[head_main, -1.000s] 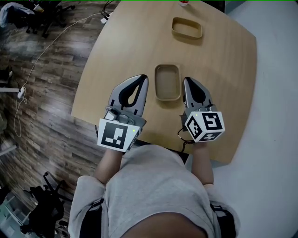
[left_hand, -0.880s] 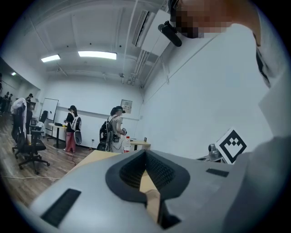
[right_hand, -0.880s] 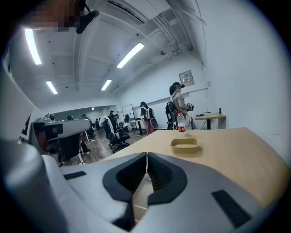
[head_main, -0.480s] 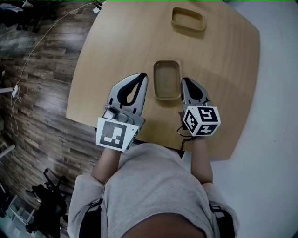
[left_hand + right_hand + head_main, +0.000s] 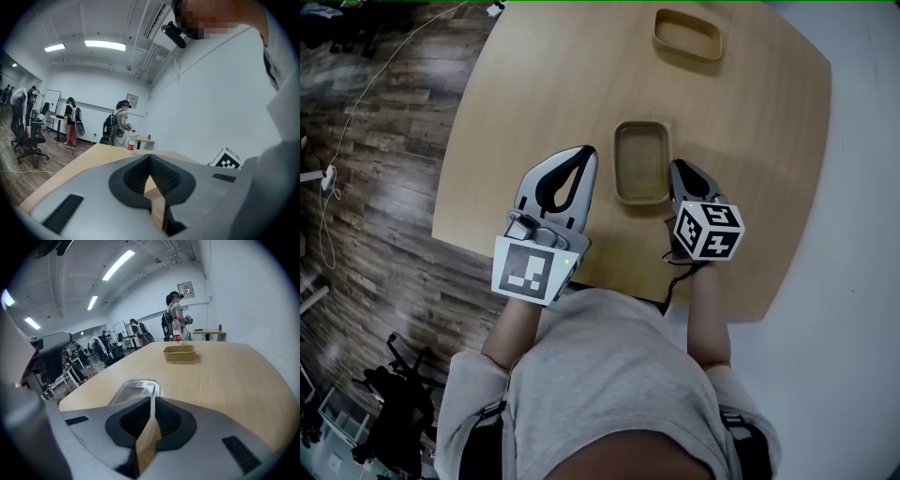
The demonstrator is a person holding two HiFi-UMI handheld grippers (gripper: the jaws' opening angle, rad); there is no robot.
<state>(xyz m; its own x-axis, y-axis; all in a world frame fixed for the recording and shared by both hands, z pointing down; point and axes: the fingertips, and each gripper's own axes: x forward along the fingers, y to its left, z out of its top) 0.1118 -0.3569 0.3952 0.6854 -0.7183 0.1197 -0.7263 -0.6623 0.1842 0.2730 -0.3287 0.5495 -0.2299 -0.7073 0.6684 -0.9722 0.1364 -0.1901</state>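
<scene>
My left gripper (image 5: 588,151) hovers over the near part of a light wooden table (image 5: 553,84), its jaws pressed together with nothing between them. My right gripper (image 5: 677,166) is also shut and empty. Between the two lies a shallow empty tan tray (image 5: 642,161), closest to the right gripper's tip. In the right gripper view this tray (image 5: 136,390) shows just beyond the closed jaws (image 5: 153,400). A second tan tray (image 5: 687,33) sits farther back. In the left gripper view the jaws (image 5: 150,157) meet in front of the table top.
A drinks bottle (image 5: 176,331) stands at the table's far end behind the far tray (image 5: 179,352). The table's near edge runs under my forearms. Wood floor with a cable (image 5: 356,103) lies to the left. People and office chairs stand far off.
The right gripper has tipped downward, so the near tray now shows beyond its jaws. The left gripper has barely shifted. Both stay shut.
</scene>
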